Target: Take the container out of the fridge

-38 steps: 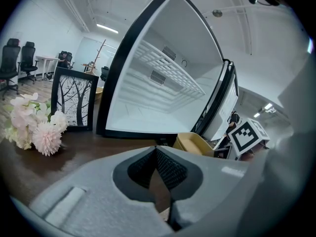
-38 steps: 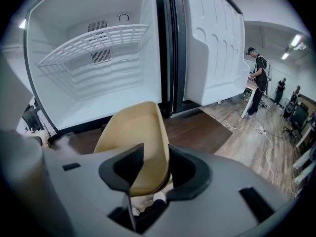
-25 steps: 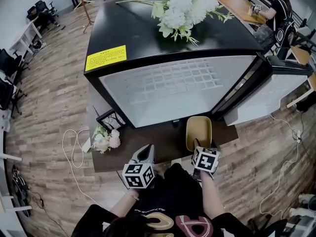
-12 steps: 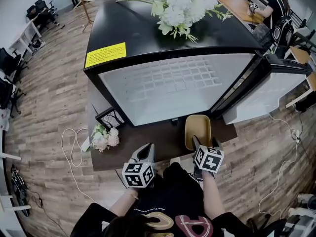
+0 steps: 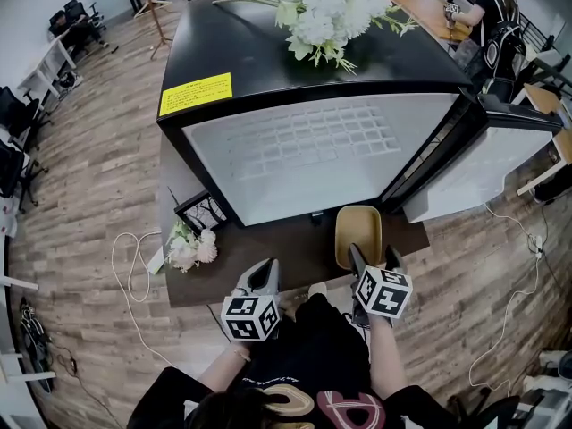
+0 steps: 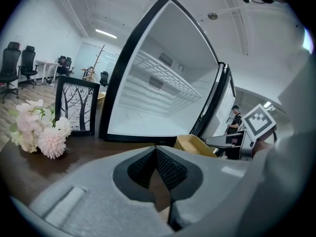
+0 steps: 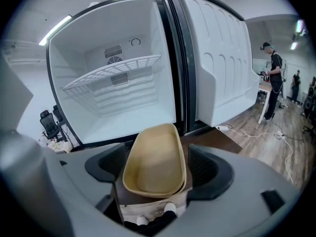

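Right gripper (image 7: 158,171): jaws spread wide and have just been opening. The tan oval container (image 7: 155,163) lies between them, with a gap showing on each side, so the pads are not pressing on it and it is released. The container is empty, open side up, and rests on the dark brown mat (image 5: 268,256) on the floor, just in front of the fridge (image 5: 304,150) and outside the cabinet. In the head view the right gripper sits over the near end of the container. The fridge door (image 5: 483,164) is swung open to the right. The white interior shows one wire shelf (image 7: 111,75) with nothing on it. Left gripper (image 6: 157,168): jaw tips are together with nothing between them. It is held low over the mat, left of the container and apart from it. Also on the mat, at the left, are a small framed picture (image 5: 201,214) standing upright and a bunch of pale flowers (image 5: 189,250) lying beside it. White flowers (image 5: 335,12) lie on the fridge's black top, which has a yellow label (image 5: 195,94) near its front edge.
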Demonstrator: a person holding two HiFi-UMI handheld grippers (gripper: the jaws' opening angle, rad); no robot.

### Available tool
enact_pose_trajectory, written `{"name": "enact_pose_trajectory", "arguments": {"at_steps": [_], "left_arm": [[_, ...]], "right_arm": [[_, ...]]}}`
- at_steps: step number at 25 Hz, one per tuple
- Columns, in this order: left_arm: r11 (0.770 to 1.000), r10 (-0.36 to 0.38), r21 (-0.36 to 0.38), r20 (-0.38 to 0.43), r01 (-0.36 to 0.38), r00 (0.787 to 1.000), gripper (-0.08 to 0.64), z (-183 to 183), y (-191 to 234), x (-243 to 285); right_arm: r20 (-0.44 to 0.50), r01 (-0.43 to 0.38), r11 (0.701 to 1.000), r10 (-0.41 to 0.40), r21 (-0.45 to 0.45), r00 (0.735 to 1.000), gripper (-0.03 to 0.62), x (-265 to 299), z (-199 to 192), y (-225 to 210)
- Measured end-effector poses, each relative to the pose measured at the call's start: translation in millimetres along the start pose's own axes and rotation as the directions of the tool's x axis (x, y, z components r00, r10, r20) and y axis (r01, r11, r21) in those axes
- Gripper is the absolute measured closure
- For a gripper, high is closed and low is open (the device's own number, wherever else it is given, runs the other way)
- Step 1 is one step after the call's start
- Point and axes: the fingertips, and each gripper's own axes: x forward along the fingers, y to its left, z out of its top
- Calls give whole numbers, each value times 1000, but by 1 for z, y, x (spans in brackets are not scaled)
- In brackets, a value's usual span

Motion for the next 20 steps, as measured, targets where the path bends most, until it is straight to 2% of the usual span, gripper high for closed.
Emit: {"name": "enact_pose_trajectory", "arguments": {"at_steps": [6, 12, 20], "left_arm": [[1000, -7, 9, 16, 6, 1000, 552, 1, -1, -7], [1000, -10, 9, 29, 10, 1000, 552, 3, 0, -12], [997, -76, 1, 85, 76, 993, 552, 23, -17, -24]], "right_arm": [[32, -4, 998, 5, -57, 999, 192, -13, 7, 7], [40, -21, 999, 23, -50, 999, 224, -22, 5, 13], [36, -62, 991, 66, -118, 997, 238, -31, -11, 33]]}}
